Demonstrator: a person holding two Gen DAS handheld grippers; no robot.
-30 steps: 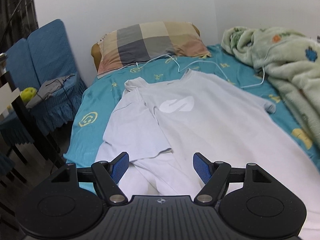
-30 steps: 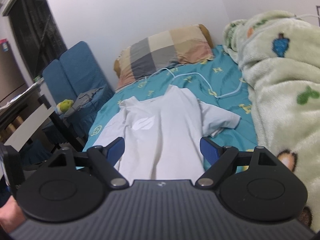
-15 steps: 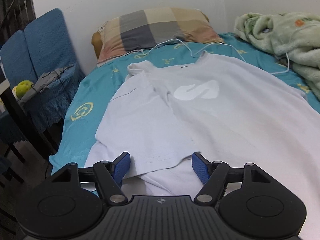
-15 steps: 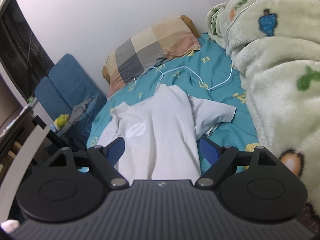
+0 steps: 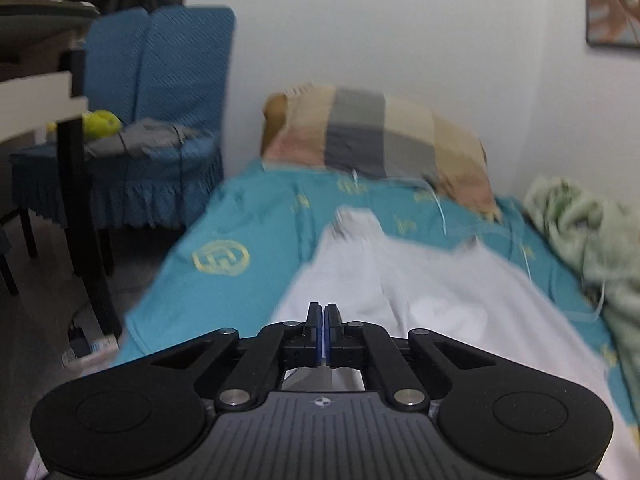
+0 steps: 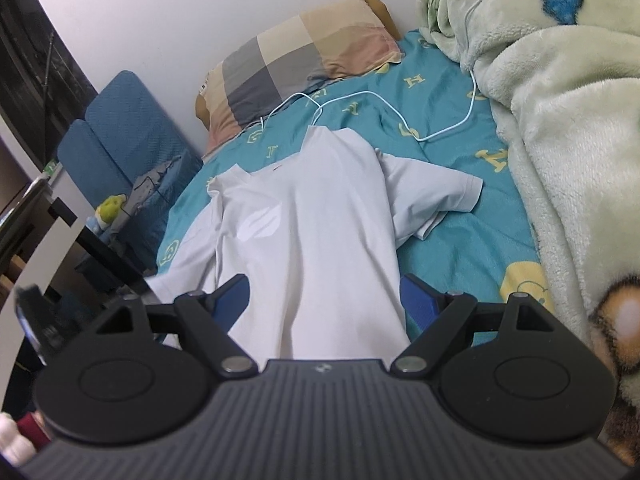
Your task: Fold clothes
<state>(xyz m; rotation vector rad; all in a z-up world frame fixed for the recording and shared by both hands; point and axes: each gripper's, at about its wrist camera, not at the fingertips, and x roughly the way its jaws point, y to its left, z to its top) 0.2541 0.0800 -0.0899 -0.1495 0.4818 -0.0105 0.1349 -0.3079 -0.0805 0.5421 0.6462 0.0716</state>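
A white T-shirt with a pale chest logo lies face up on the teal bed sheet, collar toward the pillow. It also shows, blurred, in the left wrist view. My left gripper is shut low over the shirt's left sleeve; the pads meet, and whether cloth is pinched between them is hidden. My right gripper is open above the shirt's lower body, with the jaws spread wide on both sides of it. The shirt's right sleeve lies spread on the sheet.
A checked pillow lies at the head of the bed. A green fleece blanket is heaped along the right side. A white cable runs over the sheet. A blue chair and a dark table leg stand left of the bed.
My left gripper has dropped low toward the shirt's left sleeve and closed from wide open. My right gripper stayed open and moved a little nearer over the shirt.
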